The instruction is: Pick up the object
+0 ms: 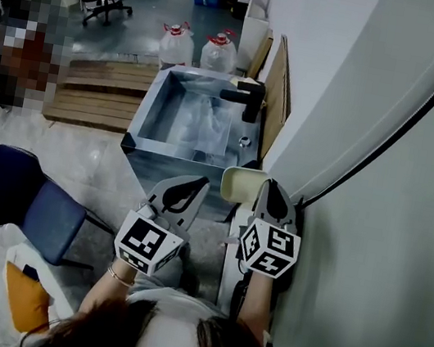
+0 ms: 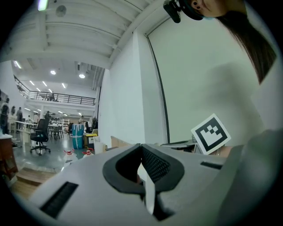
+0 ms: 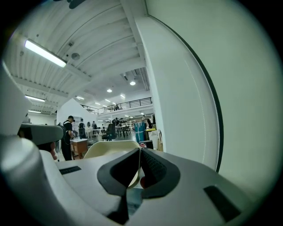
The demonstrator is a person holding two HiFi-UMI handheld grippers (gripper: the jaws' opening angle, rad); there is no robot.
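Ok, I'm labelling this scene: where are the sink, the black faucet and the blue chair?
sink (image 1: 155, 112): head view, its left wall.
black faucet (image 1: 252, 104): head view, its upright body.
blue chair (image 1: 47, 217): head view, its seat.

The object is a pale cream dish, shallow, with rounded corners and a raised rim. It is up off the floor, just in front of the sink's near wall, and tilted. Its right edge meets the pinched tips of the right gripper.

No readable text, labels or numbers anywhere.
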